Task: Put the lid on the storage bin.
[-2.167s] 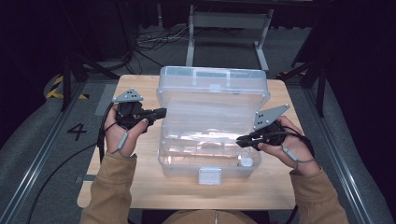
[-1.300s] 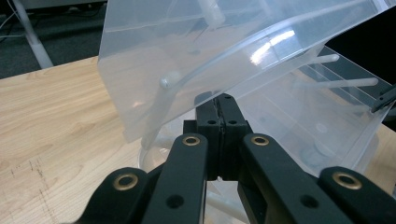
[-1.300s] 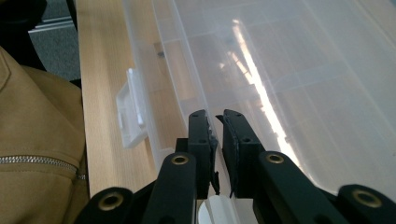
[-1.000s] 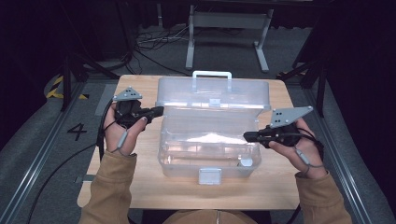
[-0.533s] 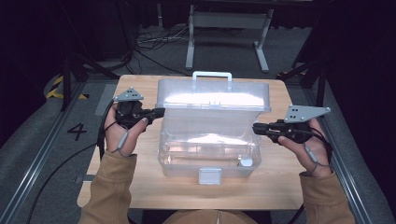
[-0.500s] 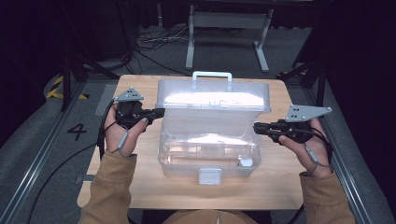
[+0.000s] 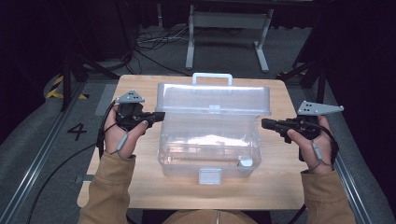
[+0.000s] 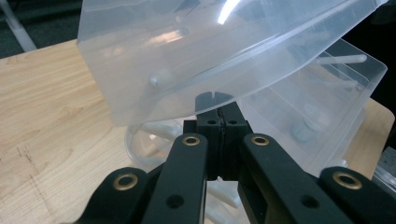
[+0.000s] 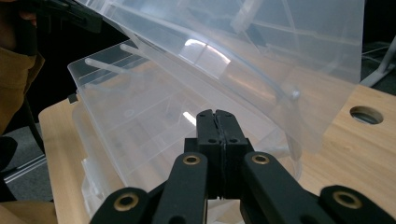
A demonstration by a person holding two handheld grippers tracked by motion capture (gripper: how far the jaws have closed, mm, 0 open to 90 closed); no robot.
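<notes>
Sitting at the middle of the high view, a clear plastic box (image 7: 208,149) rests on the wooden worktop (image 7: 280,186), with its lid (image 7: 215,99) raised and leaning toward the top of the frame. A white handle (image 7: 212,76) stands on the lid's far edge, and a white latch (image 7: 209,176) hangs on the box's front wall, toward the bottom of the frame.

At the left of the high view, the left gripper (image 7: 159,116) points rightward, its tip right at the left end of the lid where lid and box meet. In the left gripper view its jaws are pressed together with nothing between them, and the tip sits just under the lid's lower edge (image 8: 196,88); whether it touches the plastic cannot be told.

At the right of the high view, the right gripper (image 7: 264,123) points leftward, its tip just beside the box's right wall but apart from it. In the right gripper view its jaws are likewise pressed together and empty, having just been closing, with the tilted lid (image 9: 261,51) above them and the open box (image 9: 140,126) beyond.

Tan sleeves (image 7: 109,189) come in from the bottom edge of the high view.
</notes>
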